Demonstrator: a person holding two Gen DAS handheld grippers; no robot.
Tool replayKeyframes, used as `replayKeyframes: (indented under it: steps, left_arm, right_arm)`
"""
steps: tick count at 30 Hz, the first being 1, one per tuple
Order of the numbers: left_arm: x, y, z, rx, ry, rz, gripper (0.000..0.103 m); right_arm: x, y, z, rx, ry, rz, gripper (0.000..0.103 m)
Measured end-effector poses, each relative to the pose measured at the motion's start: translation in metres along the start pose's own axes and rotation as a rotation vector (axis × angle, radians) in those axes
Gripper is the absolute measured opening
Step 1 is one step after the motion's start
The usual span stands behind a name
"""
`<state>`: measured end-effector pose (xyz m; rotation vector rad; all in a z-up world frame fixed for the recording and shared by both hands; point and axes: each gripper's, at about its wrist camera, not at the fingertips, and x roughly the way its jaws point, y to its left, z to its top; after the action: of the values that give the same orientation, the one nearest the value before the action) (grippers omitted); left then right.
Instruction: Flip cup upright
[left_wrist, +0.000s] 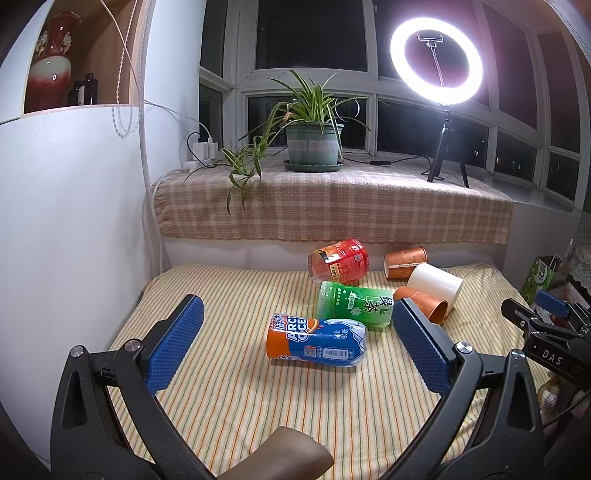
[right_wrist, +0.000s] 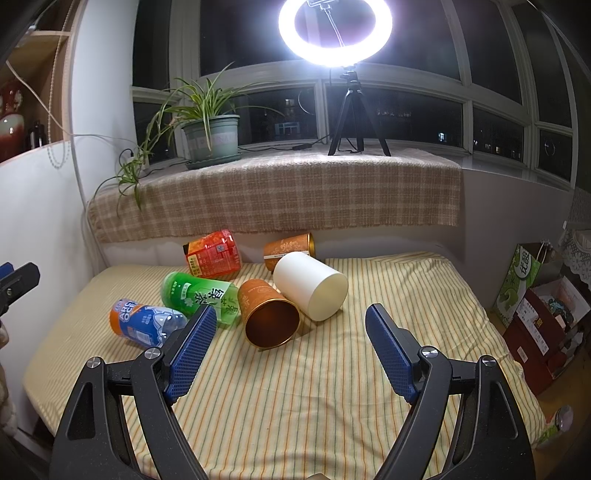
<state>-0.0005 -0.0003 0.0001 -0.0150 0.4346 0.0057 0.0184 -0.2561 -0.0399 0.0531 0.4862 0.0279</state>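
Note:
Several cups lie on their sides on the striped cloth (left_wrist: 240, 391). A blue-and-orange cup (left_wrist: 316, 341) (right_wrist: 146, 323) lies nearest my left gripper (left_wrist: 297, 314), which is open and empty just in front of it. A green cup (left_wrist: 354, 303) (right_wrist: 201, 295), a red cup (left_wrist: 339, 261) (right_wrist: 213, 254), a white cup (left_wrist: 436, 286) (right_wrist: 312, 290) and two orange cups (right_wrist: 267, 317) (right_wrist: 290, 249) lie behind. My right gripper (right_wrist: 291, 317) is open and empty, in front of the near orange cup, whose mouth faces it.
A plaid-covered windowsill (left_wrist: 332, 206) carries a potted plant (left_wrist: 314, 142) and a lit ring light on a tripod (left_wrist: 437, 70). A white wall panel (left_wrist: 74, 221) stands at the left. Boxes and a green bag (right_wrist: 517, 280) sit beyond the right edge.

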Motion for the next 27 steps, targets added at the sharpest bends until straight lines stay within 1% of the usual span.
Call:
replayKeyframes:
  steps: [27]
  left_arm:
    - [0.0,0.0001,0.0,0.0,0.002,-0.001,0.103]
  right_arm:
    - [0.0023,-0.002,0.0023,-0.001,0.003,0.004,0.083]
